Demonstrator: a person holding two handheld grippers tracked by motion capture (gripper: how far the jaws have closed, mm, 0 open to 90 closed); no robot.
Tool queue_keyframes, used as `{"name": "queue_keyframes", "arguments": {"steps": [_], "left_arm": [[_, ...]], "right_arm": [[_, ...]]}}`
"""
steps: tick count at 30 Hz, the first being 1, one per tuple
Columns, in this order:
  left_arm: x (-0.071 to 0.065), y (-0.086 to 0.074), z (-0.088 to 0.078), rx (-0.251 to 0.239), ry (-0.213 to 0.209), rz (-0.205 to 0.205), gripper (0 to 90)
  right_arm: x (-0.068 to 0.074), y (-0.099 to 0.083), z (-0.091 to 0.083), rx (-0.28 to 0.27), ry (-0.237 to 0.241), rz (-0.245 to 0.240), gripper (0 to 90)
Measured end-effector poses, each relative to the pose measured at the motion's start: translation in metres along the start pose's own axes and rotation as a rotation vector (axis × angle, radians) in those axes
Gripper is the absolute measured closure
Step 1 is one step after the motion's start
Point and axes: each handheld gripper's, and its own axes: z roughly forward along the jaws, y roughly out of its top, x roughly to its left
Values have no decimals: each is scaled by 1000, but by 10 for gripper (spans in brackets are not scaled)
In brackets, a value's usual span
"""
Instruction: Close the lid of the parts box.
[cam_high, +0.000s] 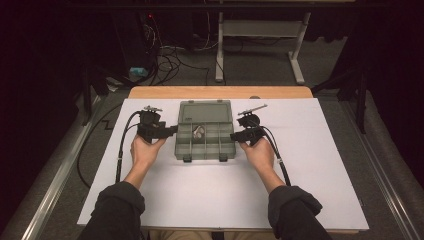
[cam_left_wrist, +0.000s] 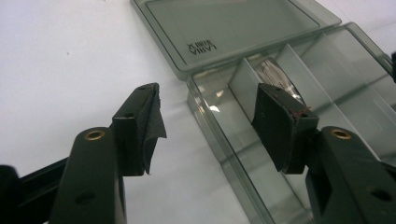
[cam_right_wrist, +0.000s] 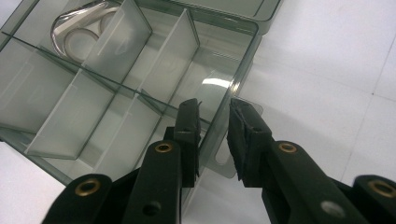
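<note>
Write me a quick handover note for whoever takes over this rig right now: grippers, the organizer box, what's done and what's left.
Left gripper: open, straddling the left side wall of the organizer box, not yet clamped.
Right gripper: jaws narrow, either side of the box's right side wall; contact is hard to confirm.
Box: centre of the white sheet, lid open and lying flat behind it.
Done: the metal piece sits in a middle compartment.
Left: probably steadying the box and closing the lid; the other compartments look empty.
</note>
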Motion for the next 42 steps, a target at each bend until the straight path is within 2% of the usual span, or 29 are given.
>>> {"name": "queue_keyframes", "arguments": {"steps": [2, 5, 7, 10, 13, 16, 23, 26, 36, 42], "left_arm": [[3, 6, 5, 9, 14, -8, 421], [6, 14, 11, 21, 2, -34, 422], [5, 19, 15, 35, 6, -32, 423], [4, 28, 19, 53, -2, -33, 425], [6, 34, 22, 55, -28, -62, 427], [8, 38, 27, 74, -26, -73, 428], [17, 43, 40, 98, -72, -150, 440], [18, 48, 46, 126, -61, -145, 443], [25, 55, 66, 184, -102, -209, 449], [29, 53, 72, 187, -128, -249, 457]], "right_arm": [[0, -1, 0, -5, -2, -3, 741], [0, -1, 0, -9, 1, 0, 740], [-1, -2, 0, -9, 2, 0, 740], [-1, -4, 0, -25, 5, 0, 740], [-3, -6, 0, -44, 13, 0, 742], [-2, -6, 0, -44, 13, 1, 743], [-2, -7, 0, -44, 12, -5, 742], [-2, -6, 0, -40, 10, -8, 743], [-2, -6, 0, -37, 14, -6, 743], [-2, -6, 0, -37, 12, -6, 743]]}}
